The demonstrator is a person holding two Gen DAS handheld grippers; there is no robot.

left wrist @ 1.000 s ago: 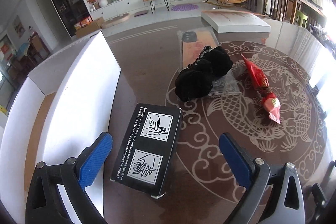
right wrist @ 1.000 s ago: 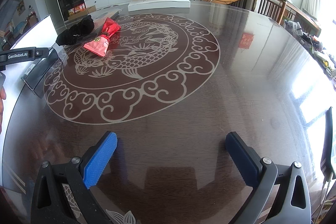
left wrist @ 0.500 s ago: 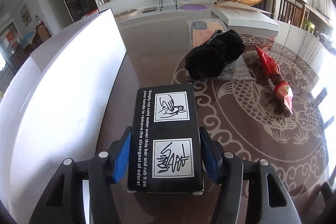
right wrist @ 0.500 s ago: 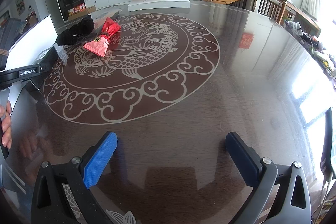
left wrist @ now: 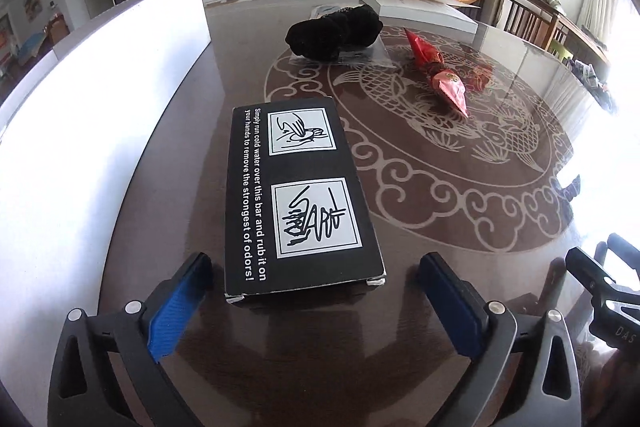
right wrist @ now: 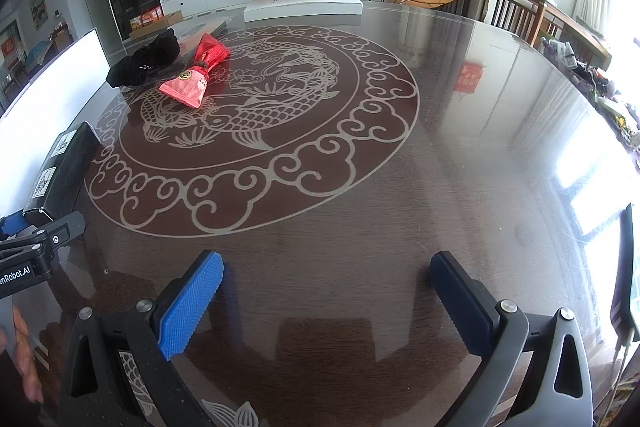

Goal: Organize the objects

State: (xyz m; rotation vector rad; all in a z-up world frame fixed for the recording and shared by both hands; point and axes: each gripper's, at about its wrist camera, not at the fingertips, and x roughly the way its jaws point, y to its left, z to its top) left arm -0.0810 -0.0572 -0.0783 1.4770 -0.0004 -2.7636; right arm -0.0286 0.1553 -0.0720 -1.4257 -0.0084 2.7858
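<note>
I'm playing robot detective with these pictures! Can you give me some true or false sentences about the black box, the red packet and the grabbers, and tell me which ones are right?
1. The left gripper squeezes the black box. False: its jaws have just been opening and the blue pads stand clear on either side of the box's near end.
2. The black box lies flat on the table, printed side up. True.
3. The red packet sits on top of the black box. False: it lies apart, on the fish pattern.
4. The right gripper is open and holds nothing. True.
5. A fluffy black bundle lies beyond the box. True.
</note>
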